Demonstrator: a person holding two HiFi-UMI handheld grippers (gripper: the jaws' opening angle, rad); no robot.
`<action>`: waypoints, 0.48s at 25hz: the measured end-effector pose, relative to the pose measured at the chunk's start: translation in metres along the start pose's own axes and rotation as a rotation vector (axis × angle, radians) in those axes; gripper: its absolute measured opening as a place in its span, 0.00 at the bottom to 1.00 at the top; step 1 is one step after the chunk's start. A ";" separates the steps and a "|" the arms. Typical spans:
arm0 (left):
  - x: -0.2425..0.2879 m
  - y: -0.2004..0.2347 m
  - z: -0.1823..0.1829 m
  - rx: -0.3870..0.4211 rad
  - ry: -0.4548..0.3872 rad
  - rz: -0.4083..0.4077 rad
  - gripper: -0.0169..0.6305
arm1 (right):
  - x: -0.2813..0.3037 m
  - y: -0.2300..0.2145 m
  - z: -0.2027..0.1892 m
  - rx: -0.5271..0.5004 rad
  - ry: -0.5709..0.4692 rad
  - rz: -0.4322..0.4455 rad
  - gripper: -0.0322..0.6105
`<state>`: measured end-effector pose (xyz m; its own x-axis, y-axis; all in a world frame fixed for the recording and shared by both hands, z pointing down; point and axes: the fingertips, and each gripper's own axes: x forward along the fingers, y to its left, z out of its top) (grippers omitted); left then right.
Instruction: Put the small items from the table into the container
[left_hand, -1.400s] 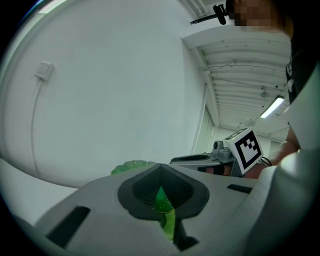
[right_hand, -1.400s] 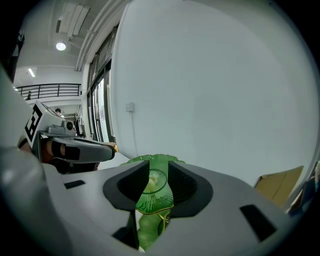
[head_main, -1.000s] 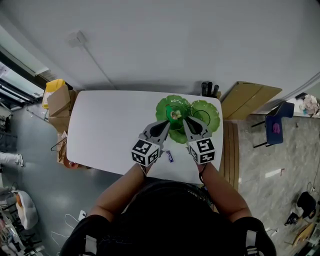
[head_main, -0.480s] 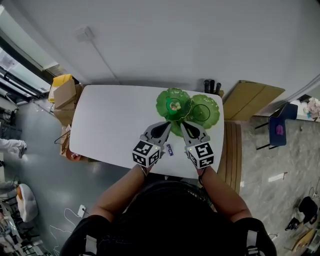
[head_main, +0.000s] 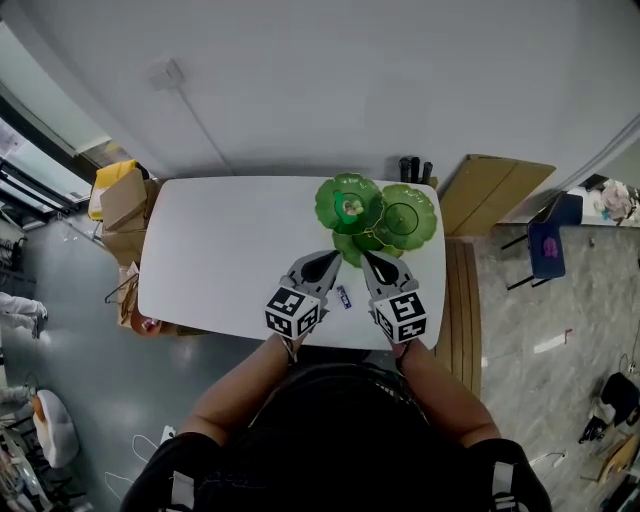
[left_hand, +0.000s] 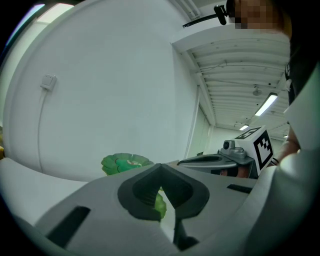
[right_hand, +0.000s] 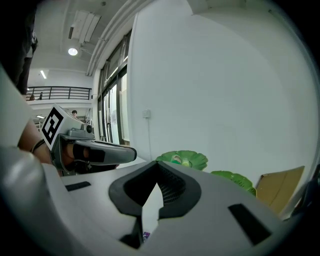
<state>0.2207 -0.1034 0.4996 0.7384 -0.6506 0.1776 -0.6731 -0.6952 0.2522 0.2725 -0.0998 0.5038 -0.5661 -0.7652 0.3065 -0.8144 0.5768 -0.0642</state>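
Head view only: we get the whole white tabletop (head_main: 220, 250), with cardboard boxes (head_main: 120, 205) off its left end and a brown panel (head_main: 495, 195) off its right end. The gripper views show none of that, just wall and the far edge.

The green container (head_main: 375, 215) is a cluster of three leaf-shaped dishes at the tabletop's far right corner. The head view shows all three. The left gripper view shows the top dish, plus a green sliver through the gap behind its fingertips. The right gripper view shows two dishes, and a pale piece (right_hand: 178, 160) lying in the upper one.

Left gripper (head_main: 336, 256): fingers closed tip to tip, nothing held. Right gripper (head_main: 365, 255): same, fingers together and empty. Each gripper view also catches the other gripper side-on.

Small item (head_main: 343, 297): a bluish-purple piece on the tabletop between the two grippers, outside the container. The right gripper view shows it low in its finger gap; the left gripper view does not show it.

Pose: both forearms (head_main: 250, 385) reach forward from the body. The grippers sit side by side over the near edge, tips angled inward toward the container's nearest dish and pitched slightly down.
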 end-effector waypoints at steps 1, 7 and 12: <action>-0.004 0.001 0.000 0.001 0.001 -0.013 0.04 | 0.000 0.005 0.001 0.002 0.000 -0.009 0.08; -0.034 0.006 -0.004 0.021 0.006 -0.061 0.04 | 0.001 0.038 -0.002 0.006 0.003 -0.049 0.08; -0.064 0.012 -0.007 0.024 -0.016 -0.093 0.04 | 0.004 0.069 -0.004 0.006 0.006 -0.075 0.08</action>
<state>0.1651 -0.0680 0.4974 0.7973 -0.5872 0.1393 -0.6024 -0.7601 0.2436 0.2145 -0.0618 0.5048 -0.5029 -0.8043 0.3165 -0.8551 0.5164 -0.0463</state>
